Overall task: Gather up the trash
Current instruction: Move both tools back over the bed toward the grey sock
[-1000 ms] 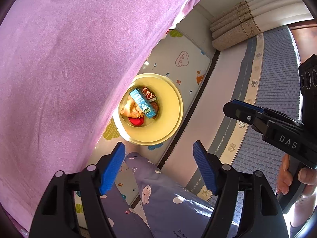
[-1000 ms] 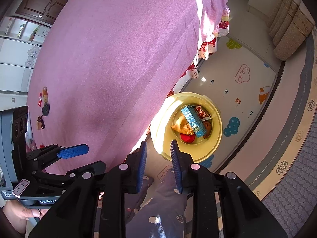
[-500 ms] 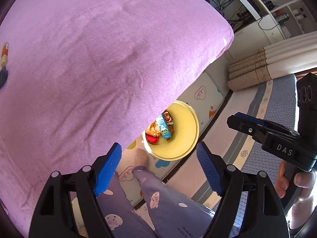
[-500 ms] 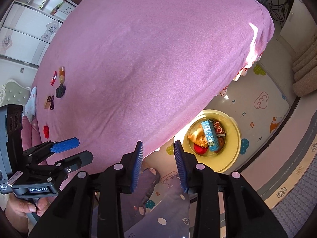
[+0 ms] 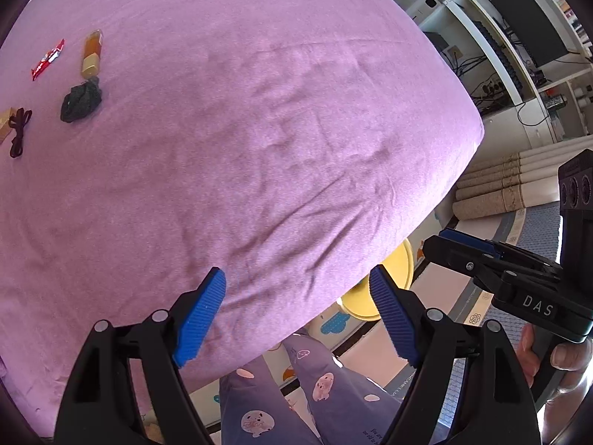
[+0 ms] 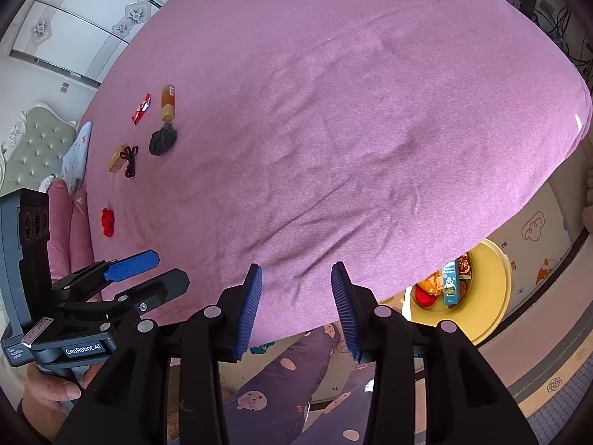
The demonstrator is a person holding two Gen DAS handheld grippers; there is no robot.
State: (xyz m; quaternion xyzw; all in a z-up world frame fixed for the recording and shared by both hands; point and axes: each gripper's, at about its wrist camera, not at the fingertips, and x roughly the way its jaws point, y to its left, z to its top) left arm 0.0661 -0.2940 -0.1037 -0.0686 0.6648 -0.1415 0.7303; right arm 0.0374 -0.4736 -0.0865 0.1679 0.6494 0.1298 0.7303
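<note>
A wide bed (image 5: 259, 118) under a pink-purple sheet fills most of both views. On the floor beside its near corner, on a cartoon play mat (image 6: 533, 222), stands a round yellow bin (image 6: 493, 296); it holds a blue carton (image 6: 450, 282) standing on end, a crumpled orange wrapper (image 6: 430, 282), something red (image 6: 424, 296) and a printed packet (image 6: 463, 265). From the left wrist only a sliver of the bin (image 5: 400, 267) shows past the bed edge.

The left gripper (image 5: 302, 315) hangs over the near edge of the bed, its blue fingers (image 5: 202, 307) spread wide with nothing between them. The right gripper (image 6: 296, 306) is also held over that edge, its fingers (image 6: 248, 307) parted with a clear gap and holding nothing.

The remaining trash lies in a cluster on the far side of the sheet, well apart from both grippers: a crumpled black bag (image 6: 163, 141), an amber bottle (image 6: 168, 102) lying on its side just beyond it, a red candy wrapper (image 6: 141, 108) beside the bottle, a small tan box (image 6: 118, 157) touching a dark ribbon (image 6: 129, 159), and a red scrap (image 6: 108, 220) nearer the pillows (image 6: 74, 155).
</note>
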